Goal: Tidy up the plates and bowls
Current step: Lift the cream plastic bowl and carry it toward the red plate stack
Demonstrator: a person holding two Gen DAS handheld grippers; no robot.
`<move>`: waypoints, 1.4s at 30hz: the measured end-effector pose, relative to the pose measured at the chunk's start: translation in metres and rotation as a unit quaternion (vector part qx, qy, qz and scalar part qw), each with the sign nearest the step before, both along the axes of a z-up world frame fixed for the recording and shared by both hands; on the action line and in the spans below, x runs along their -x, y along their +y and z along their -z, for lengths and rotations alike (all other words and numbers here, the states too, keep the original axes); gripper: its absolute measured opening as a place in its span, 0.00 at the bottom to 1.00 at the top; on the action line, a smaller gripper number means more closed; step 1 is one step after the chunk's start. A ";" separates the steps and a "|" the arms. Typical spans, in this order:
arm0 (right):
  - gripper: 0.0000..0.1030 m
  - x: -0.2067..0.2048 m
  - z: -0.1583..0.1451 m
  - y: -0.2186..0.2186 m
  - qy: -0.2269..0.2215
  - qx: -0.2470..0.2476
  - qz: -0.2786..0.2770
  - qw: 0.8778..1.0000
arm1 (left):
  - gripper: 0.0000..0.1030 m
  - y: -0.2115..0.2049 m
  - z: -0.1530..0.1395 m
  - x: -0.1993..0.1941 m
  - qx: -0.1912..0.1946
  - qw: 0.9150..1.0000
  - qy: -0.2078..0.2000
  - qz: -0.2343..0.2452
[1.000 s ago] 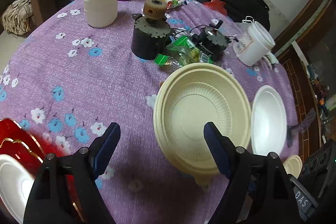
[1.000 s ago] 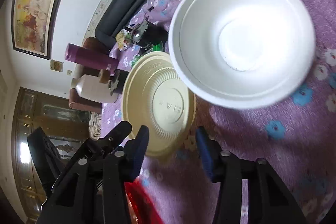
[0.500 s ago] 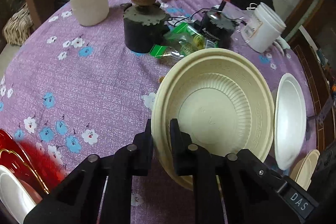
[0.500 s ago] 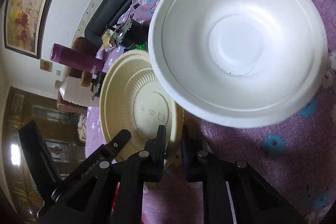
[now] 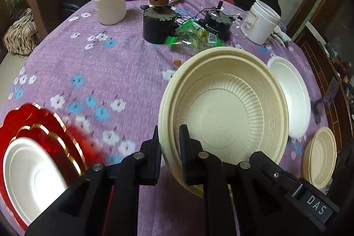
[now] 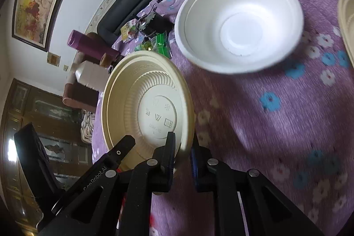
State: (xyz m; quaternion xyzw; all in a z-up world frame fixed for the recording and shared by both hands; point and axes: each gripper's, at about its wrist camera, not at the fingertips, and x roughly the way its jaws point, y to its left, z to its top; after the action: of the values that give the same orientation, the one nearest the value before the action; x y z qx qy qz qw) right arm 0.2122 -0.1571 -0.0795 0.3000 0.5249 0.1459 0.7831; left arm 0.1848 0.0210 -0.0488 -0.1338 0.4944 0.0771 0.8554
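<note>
Two cream bowls (image 5: 223,112), one white (image 5: 292,94).

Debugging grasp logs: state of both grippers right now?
Left gripper: closed on the rim of the cream bowl.
Right gripper: closed on the rim of the same cream bowl, seen tilted from its underside.

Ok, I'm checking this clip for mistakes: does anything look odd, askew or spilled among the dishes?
The large cream bowl is tipped up steeply instead of sitting flat. Both the left claw and the right claw pinch its rim, side by side. Nothing looks spilled or broken.
</note>
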 end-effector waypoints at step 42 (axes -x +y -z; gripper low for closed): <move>0.13 0.141 -0.020 -0.038 -0.032 0.028 0.018 0.999 | 0.13 -0.040 -0.007 0.116 -0.001 0.997 -0.036 0.074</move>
State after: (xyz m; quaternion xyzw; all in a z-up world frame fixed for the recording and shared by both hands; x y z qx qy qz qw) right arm 0.0716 -0.1956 -0.0594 0.2827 0.4981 0.1265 0.8099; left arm 0.0687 -0.0186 -0.0418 -0.0990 0.4719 0.0089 0.8760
